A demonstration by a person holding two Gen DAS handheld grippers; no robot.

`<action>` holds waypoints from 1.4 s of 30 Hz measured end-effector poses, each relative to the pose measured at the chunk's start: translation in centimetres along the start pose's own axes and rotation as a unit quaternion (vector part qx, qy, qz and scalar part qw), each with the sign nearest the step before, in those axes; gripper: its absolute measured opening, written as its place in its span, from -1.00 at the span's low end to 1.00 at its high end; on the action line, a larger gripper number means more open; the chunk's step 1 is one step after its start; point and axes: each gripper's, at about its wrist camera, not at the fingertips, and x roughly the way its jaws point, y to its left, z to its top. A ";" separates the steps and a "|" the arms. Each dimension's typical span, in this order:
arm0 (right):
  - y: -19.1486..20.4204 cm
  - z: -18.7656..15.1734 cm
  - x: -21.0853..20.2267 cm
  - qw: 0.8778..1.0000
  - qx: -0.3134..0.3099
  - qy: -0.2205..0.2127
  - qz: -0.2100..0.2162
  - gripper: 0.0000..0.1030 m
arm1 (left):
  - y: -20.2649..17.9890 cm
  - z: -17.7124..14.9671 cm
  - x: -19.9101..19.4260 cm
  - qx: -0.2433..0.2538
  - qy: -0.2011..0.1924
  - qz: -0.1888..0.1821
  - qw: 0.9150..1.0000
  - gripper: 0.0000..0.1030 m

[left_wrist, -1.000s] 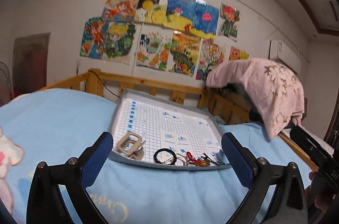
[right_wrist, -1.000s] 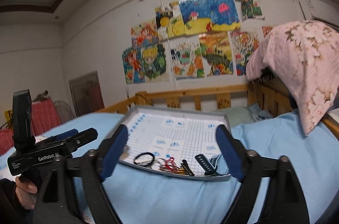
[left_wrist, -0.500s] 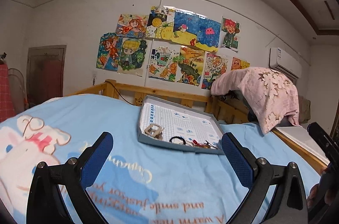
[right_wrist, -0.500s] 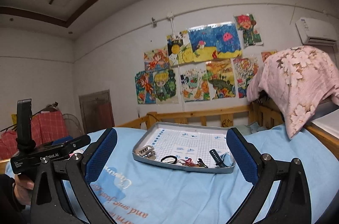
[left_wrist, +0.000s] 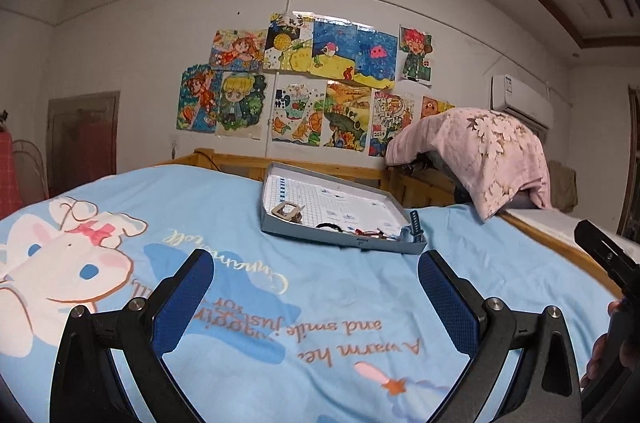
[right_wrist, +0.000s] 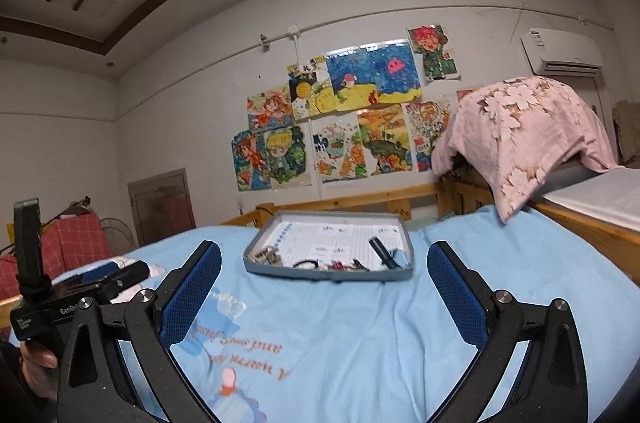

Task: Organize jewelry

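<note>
A shallow grey tray (left_wrist: 340, 241) with a gridded white liner lies on the blue bedspread; it also shows in the right wrist view (right_wrist: 328, 275). Along its near edge lie a beige hair clip (left_wrist: 287, 211), a black ring band (left_wrist: 329, 226), red pieces (left_wrist: 366, 232) and a dark blue strap (left_wrist: 416, 226). In the right wrist view the clip (right_wrist: 266, 256) sits left and the strap (right_wrist: 383, 252) right. My left gripper (left_wrist: 316, 297) is open and empty, well short of the tray. My right gripper (right_wrist: 325, 289) is open and empty, also short of it.
The blue bedspread (left_wrist: 240, 287) has a rabbit print (left_wrist: 60, 263) at the left. A wooden rail (right_wrist: 360, 201) runs behind the tray. A pink floral cloth (right_wrist: 520, 139) drapes over the right corner. A door (left_wrist: 82, 139) stands far left. The left hand-held unit (right_wrist: 48, 299) shows at lower left.
Both grippers have pulled back from the tray, which now looks smaller and farther away. More of the bedspread shows in front. Both stay open and empty.
</note>
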 end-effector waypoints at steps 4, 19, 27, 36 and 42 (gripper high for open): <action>0.5 -1.6 0.0 1.000 -0.016 0.002 -0.013 0.97 | -0.6 -1.3 -0.3 0.030 -0.002 0.030 0.999 1.00; -0.2 -5.6 1.8 0.997 -0.023 0.065 -0.022 0.97 | 0.1 -3.9 0.6 0.031 0.019 0.051 0.998 1.00; 0.5 -6.1 2.1 0.995 -0.034 0.088 -0.024 0.97 | 0.6 -4.1 0.6 0.019 0.022 0.047 0.998 1.00; 0.9 -6.1 1.9 0.995 -0.041 0.085 -0.021 0.97 | 0.5 -4.3 0.6 0.024 0.018 0.040 0.999 1.00; 1.0 -6.1 1.9 0.995 -0.043 0.088 -0.019 0.97 | 0.4 -4.3 0.4 0.025 0.017 0.037 0.999 1.00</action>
